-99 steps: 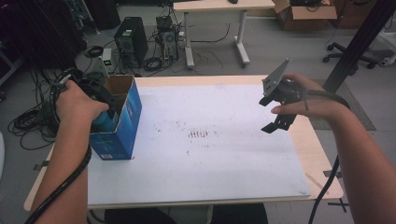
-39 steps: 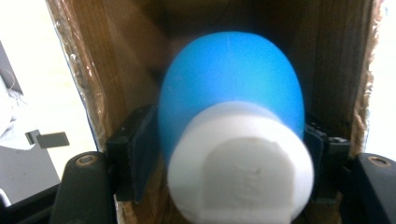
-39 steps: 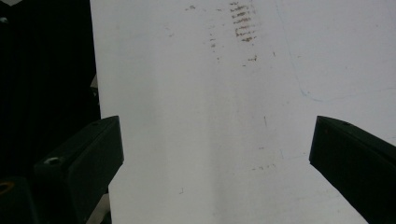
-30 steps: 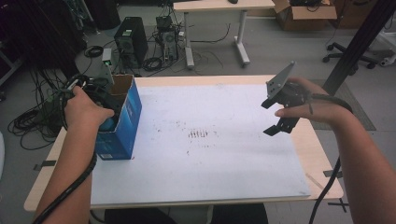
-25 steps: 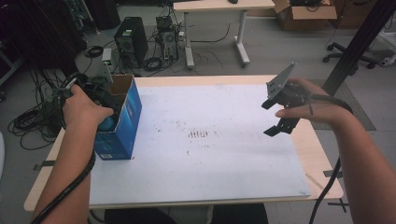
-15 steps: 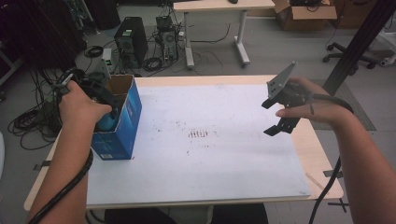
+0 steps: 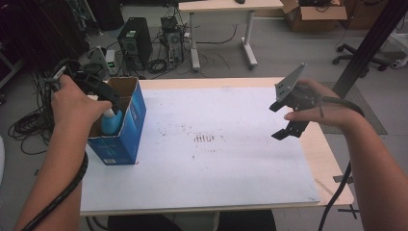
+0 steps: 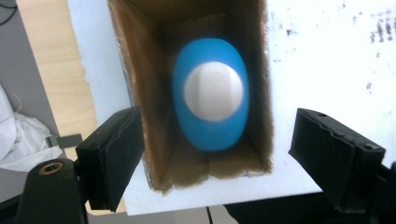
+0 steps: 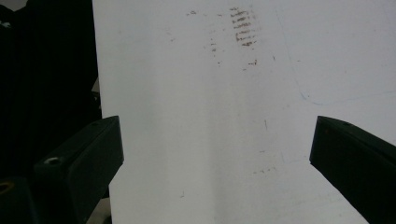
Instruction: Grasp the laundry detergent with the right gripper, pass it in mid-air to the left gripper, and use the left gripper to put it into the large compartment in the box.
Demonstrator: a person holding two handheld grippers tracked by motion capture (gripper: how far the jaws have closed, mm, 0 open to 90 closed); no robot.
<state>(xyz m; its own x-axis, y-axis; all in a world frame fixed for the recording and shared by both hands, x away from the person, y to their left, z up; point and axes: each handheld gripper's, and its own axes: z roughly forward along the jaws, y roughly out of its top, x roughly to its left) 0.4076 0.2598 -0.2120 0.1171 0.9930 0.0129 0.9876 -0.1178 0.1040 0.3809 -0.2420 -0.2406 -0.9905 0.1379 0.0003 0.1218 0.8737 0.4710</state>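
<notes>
A: Where is the bottle relative to the box?

B: It stands upright inside the box, white cap up, near the box's middle. The box sits at the left edge of the table.

A: And the left gripper?

B: Straight above the box's open top. Its jaws have just been opening and stand apart, clear of the bottle.

A: The right gripper?

B: Well to the right of the box, above the table, jaws apart with nothing between them. The stains there are probably old marks.
</notes>
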